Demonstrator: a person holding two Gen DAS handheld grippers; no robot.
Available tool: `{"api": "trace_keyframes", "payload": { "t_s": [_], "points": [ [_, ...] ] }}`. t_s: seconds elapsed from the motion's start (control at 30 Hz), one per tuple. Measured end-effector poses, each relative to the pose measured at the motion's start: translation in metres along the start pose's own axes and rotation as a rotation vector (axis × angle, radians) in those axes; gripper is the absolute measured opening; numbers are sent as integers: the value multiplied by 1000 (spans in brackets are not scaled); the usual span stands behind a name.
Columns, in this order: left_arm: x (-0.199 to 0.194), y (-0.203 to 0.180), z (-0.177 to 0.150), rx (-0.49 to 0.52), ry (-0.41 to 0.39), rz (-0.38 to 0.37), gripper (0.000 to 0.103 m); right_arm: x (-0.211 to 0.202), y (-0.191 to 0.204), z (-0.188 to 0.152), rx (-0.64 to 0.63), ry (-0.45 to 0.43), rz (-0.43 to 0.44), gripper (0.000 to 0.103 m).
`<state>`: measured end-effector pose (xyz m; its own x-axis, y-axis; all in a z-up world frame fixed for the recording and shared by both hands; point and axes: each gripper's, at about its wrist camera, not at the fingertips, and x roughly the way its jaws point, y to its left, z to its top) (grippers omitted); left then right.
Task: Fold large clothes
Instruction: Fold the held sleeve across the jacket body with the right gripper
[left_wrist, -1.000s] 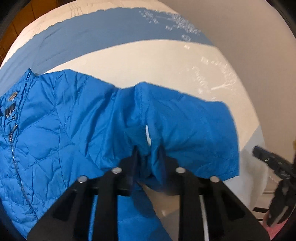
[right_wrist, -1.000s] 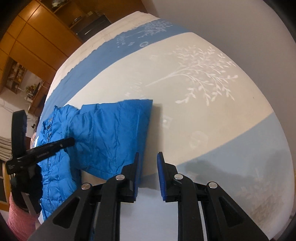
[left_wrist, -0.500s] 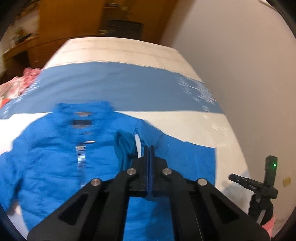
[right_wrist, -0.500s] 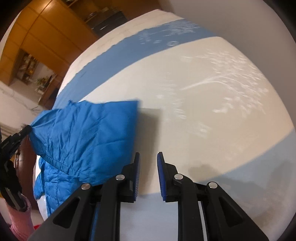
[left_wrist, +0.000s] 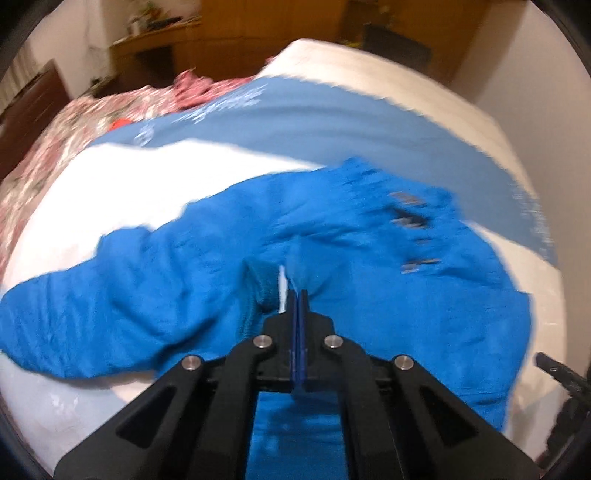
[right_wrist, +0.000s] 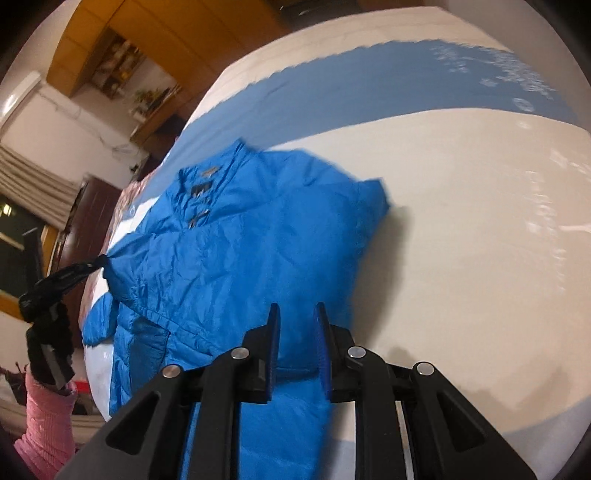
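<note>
A bright blue puffer jacket (left_wrist: 424, 314) (right_wrist: 240, 240) lies front up on the bed (right_wrist: 461, 240), collar toward the blue stripe. My left gripper (left_wrist: 297, 292) is shut on the ribbed cuff of one sleeve (left_wrist: 258, 288), which it holds above the jacket's chest. The right wrist view shows that gripper (right_wrist: 98, 264) at the left, with the sleeve stretched across the jacket body to it. My right gripper (right_wrist: 297, 314) hovers over the jacket's lower side near its edge. Its jaws stand slightly apart with nothing between them.
The bed cover is white with a wide blue stripe (left_wrist: 332, 122). A red floral quilt (left_wrist: 74, 122) lies bunched at the bed's far left. Wooden cabinets (right_wrist: 147, 55) and a dark headboard (left_wrist: 33, 99) stand beyond. A pink sleeve (right_wrist: 44, 424) shows at the lower left.
The left gripper closed on the sleeve cuff and carried it over the jacket body, folding the sleeve inward. The right gripper swung from bare bed to above the jacket's side, with the same gap between its jaws.
</note>
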<state>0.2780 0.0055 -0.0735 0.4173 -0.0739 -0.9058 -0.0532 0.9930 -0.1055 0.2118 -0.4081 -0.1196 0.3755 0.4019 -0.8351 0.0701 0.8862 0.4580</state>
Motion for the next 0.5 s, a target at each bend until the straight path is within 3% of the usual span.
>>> {"api": "trace_keyframes", "payload": {
  "t_s": [0.13,0.27,0.4,0.5],
  "points": [
    [36,26,-10,-25,81,16,0,34,3,-2,-2,74,-71,19],
    [55,31,-19,0,90,16,4,53,-2,-6,-5,108,-102,19],
    [40,28,-13,4,91,31,5,49,7,-6,-35,114,-155,19],
    [5,32,-9,-18,-1,42,16,27,24,-4,-75,73,-117,23]
  ]
}}
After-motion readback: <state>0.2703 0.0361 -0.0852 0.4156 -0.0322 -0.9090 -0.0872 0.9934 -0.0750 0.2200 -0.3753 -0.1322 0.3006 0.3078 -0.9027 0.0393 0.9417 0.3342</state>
